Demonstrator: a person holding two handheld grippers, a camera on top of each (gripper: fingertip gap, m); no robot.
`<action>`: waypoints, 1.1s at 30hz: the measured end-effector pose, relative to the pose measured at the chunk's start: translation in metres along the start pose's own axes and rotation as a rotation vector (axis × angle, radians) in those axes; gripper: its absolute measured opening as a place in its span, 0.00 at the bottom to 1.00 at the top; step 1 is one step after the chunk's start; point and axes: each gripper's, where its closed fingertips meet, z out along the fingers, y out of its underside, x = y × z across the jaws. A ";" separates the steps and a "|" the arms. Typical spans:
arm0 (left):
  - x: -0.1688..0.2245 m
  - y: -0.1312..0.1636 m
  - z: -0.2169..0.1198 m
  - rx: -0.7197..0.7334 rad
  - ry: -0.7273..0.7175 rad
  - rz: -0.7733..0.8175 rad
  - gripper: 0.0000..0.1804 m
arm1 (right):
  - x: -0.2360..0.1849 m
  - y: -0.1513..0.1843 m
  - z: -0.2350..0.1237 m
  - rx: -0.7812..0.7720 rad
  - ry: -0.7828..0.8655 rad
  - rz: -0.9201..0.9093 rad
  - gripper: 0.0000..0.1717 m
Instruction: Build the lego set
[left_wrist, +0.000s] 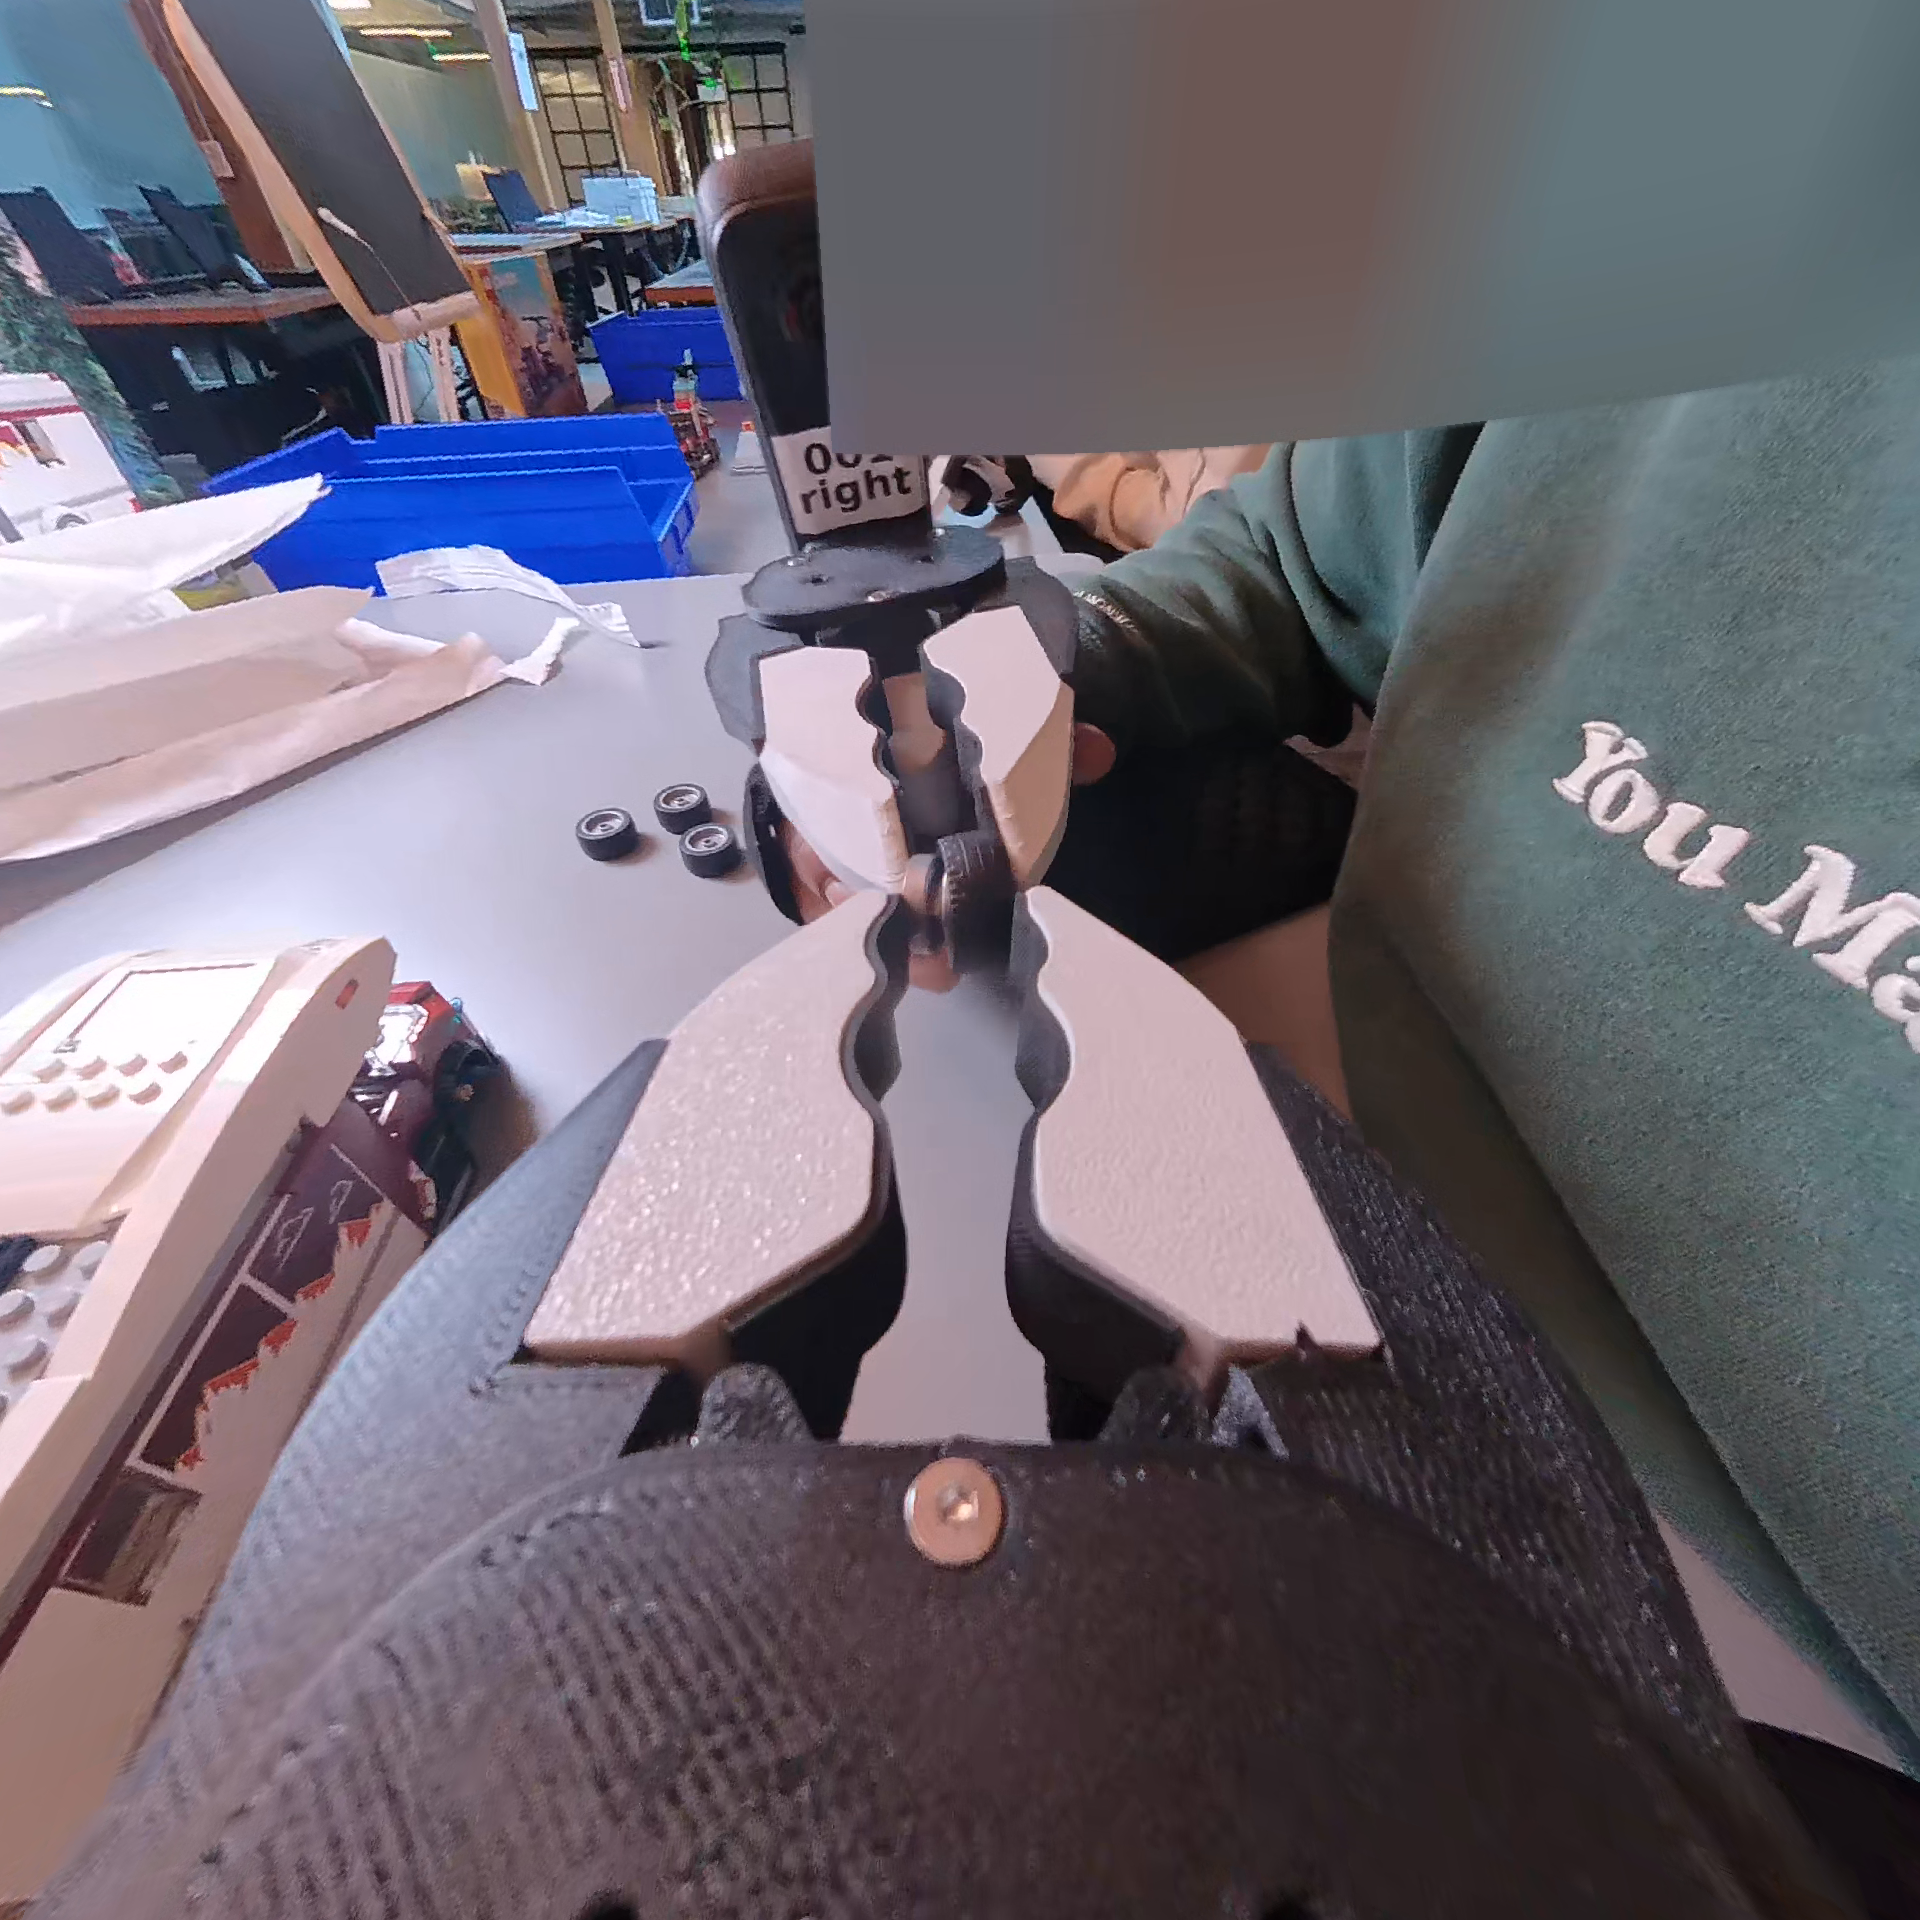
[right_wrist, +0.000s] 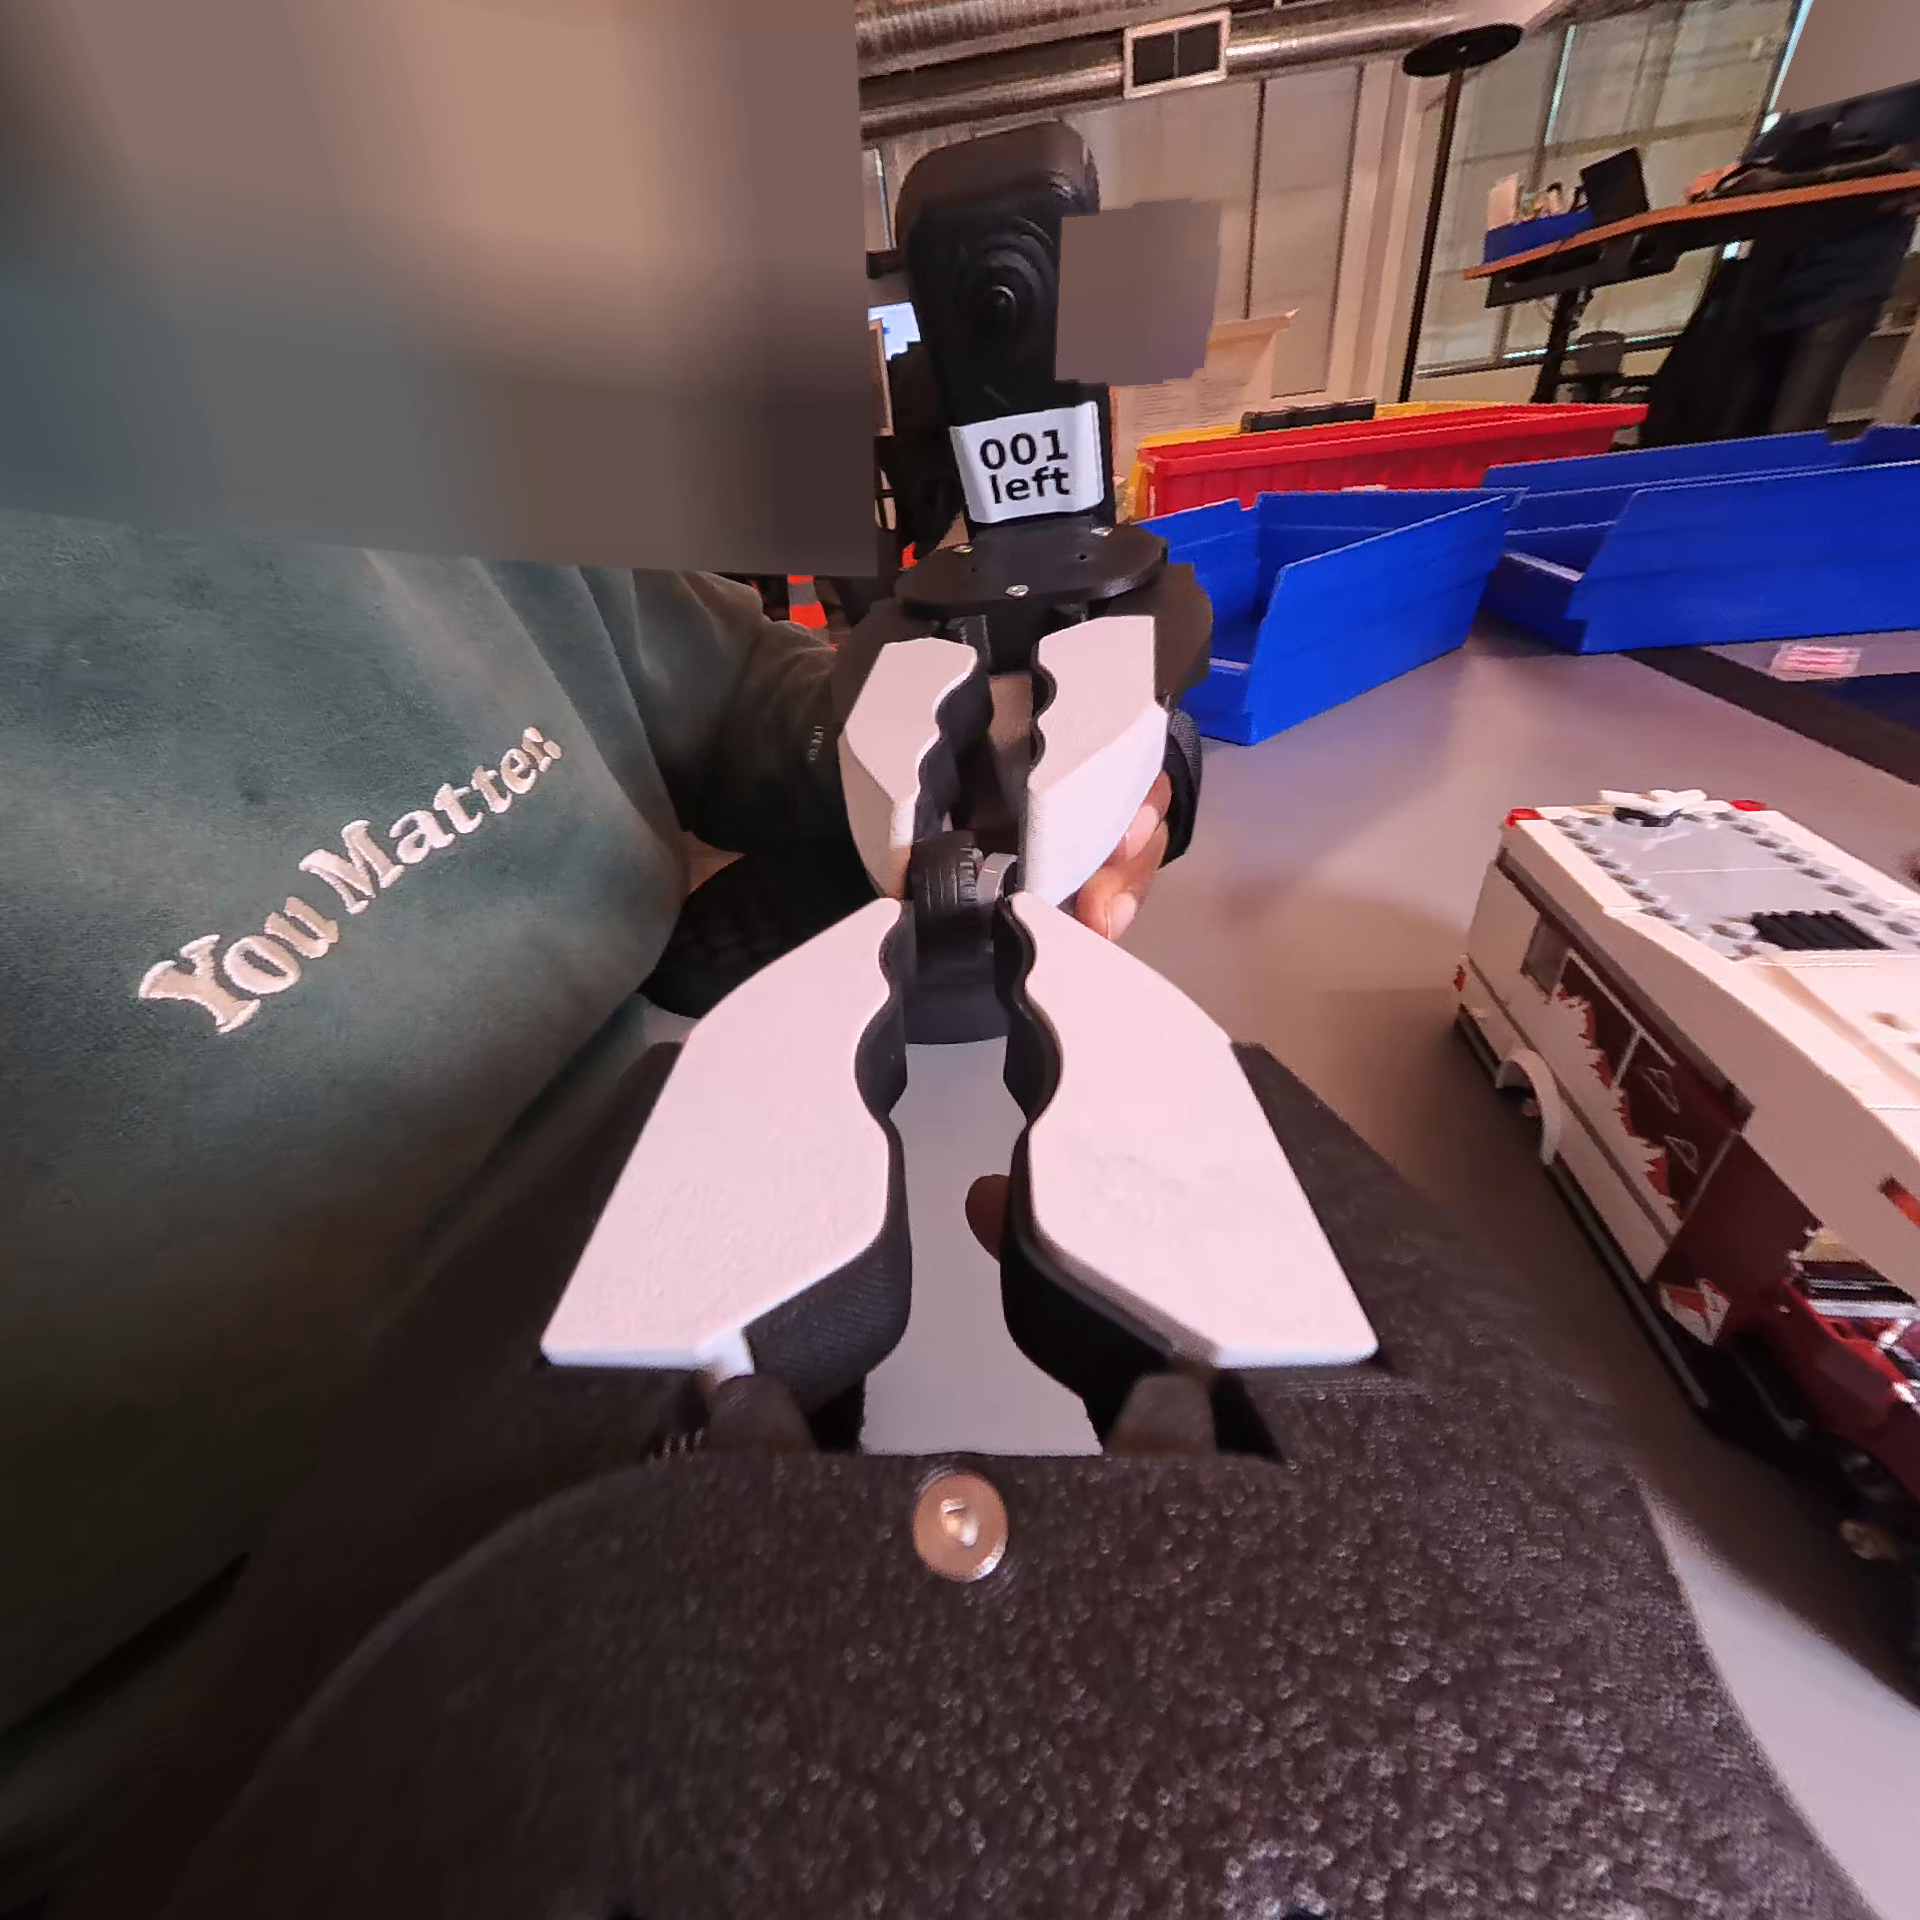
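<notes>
My two grippers meet tip to tip above the grey table. Between the tips is a small black tyre with a grey wheel hub sticking out of one side. The tyre and hub also show in the right wrist view. My right gripper is shut on the tyre, which fills the gap between its fingertips. My left gripper closes from the opposite side, one pad on the hub and the other on the tyre. In the right wrist view, the left gripper spans both parts.
Three loose black wheels lie on the table to the left. A white and dark red brick-built truck stands close by. Blue bins, a red bin and white paper bags are behind. A person in a green sweatshirt is close. My left and right fingertips are right by each other.
</notes>
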 end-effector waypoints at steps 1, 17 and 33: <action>0.002 0.001 0.000 -0.006 0.009 0.005 0.11 | -0.002 0.001 0.000 -0.006 -0.015 0.004 0.08; 0.030 -0.002 0.001 0.073 0.224 -0.102 0.10 | -0.031 0.004 0.002 -0.053 -0.128 -0.107 0.08; 0.014 -0.003 -0.002 0.121 0.117 -0.072 0.10 | -0.014 -0.001 0.003 -0.023 -0.039 0.016 0.09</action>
